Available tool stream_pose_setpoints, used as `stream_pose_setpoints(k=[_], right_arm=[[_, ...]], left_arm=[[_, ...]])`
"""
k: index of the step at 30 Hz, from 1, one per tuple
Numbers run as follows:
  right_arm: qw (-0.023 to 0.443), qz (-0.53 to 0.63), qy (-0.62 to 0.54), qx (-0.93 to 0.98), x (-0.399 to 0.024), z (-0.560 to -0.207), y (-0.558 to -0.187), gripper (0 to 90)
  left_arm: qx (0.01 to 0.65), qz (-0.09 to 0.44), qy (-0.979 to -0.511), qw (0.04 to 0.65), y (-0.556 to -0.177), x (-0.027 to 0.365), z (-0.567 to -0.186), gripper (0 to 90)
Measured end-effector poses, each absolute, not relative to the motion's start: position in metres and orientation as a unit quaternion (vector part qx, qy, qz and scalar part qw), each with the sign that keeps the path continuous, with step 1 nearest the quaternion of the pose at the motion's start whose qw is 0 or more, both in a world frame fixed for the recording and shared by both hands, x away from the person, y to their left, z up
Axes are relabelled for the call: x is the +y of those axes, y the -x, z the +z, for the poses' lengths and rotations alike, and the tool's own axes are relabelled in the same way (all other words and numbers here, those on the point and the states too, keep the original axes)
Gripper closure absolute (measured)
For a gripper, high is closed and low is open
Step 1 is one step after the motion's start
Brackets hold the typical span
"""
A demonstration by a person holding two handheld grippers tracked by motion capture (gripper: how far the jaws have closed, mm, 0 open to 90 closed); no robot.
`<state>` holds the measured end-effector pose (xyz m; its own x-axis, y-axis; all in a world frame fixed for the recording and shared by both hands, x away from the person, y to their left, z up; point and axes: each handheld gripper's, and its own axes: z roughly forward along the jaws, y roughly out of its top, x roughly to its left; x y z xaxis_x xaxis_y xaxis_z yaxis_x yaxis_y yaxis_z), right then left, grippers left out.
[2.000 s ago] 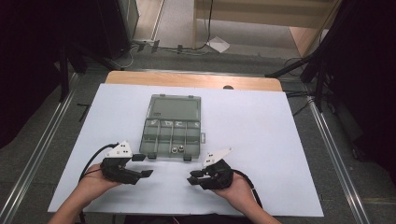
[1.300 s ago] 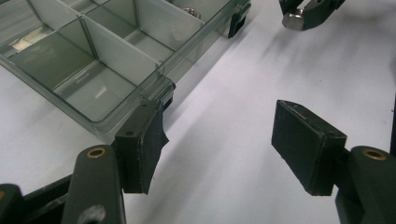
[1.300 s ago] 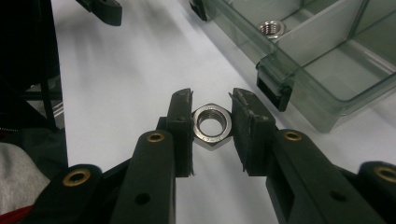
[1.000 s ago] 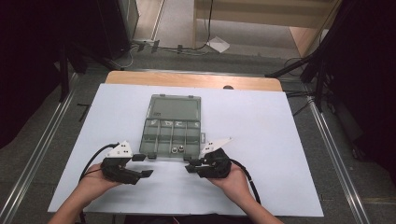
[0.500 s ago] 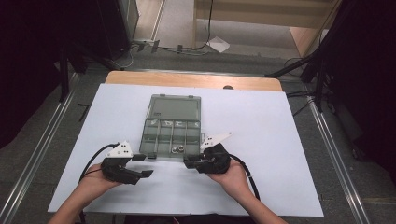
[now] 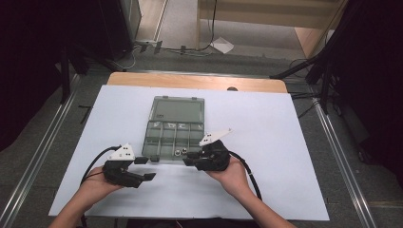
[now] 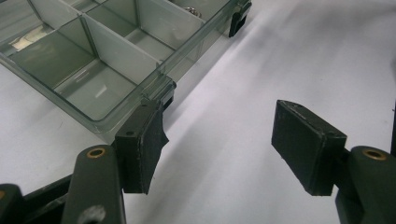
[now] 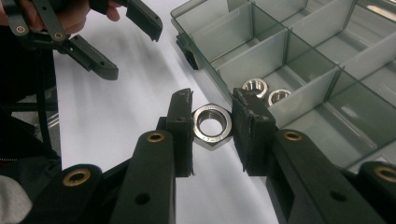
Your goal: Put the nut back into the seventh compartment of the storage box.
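A: What has the right gripper (image 8: 212, 128) got?

B: A steel nut (image 8: 212, 126), clamped between its two pads, hole facing the camera. It hangs just off the near edge of the clear box (image 6: 175, 128), over the white sheet (image 6: 285, 142).

A: And the box?

B: Open, lid laid flat on the far side, tray with dividers on the near side. Two more nuts (image 8: 255, 87) lie in a near compartment, right behind the gripper's tip.

A: The held nut, is it touching the box wall?

B: Hard to say from the right gripper view; one jaw overlaps the wall, but I can't tell contact from closeness.

A: The left gripper (image 7: 217, 140)?

B: Jaws spread wide with nothing between them. It sits low over the sheet at the box's near left corner; one pad (image 7: 140, 144) is just beside the corner latch. From the high view the two grippers flank the box's near edge, well apart.
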<state>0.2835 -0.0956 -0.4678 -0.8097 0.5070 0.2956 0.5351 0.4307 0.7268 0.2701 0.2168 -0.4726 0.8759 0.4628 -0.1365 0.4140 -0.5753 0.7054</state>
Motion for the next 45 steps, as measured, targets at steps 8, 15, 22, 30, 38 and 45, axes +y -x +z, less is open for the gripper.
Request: stream_pose_setpoints(k=[8, 15, 22, 30, 38, 45], right_arm=[[0.011, -0.438, 0.31, -0.844, -0.09, -0.465, -0.291, 71.1], [0.003, -0.44, 0.314, -0.841, -0.089, -0.463, -0.295, 71.1], [0.0, -0.44, 0.316, -0.84, -0.084, -0.463, -0.302, 71.1], [-0.006, -0.441, 0.317, -0.84, -0.077, -0.462, -0.308, 71.1], [-0.011, -0.442, 0.317, -0.839, -0.069, -0.464, -0.314, 71.0], [-0.016, -0.437, 0.325, -0.838, -0.067, -0.469, -0.317, 71.0]], left_arm=[[0.249, 0.03, -0.886, 0.391, -0.27, 0.217, -0.473, 34.3], [0.246, 0.031, -0.887, 0.388, -0.27, 0.217, -0.473, 34.4], [0.249, 0.031, -0.886, 0.389, -0.27, 0.217, -0.473, 34.4], [0.249, 0.031, -0.886, 0.389, -0.27, 0.217, -0.473, 34.4], [0.249, 0.031, -0.891, 0.379, -0.27, 0.218, -0.472, 34.3], [0.249, 0.031, -0.888, 0.385, -0.27, 0.218, -0.473, 34.3]])
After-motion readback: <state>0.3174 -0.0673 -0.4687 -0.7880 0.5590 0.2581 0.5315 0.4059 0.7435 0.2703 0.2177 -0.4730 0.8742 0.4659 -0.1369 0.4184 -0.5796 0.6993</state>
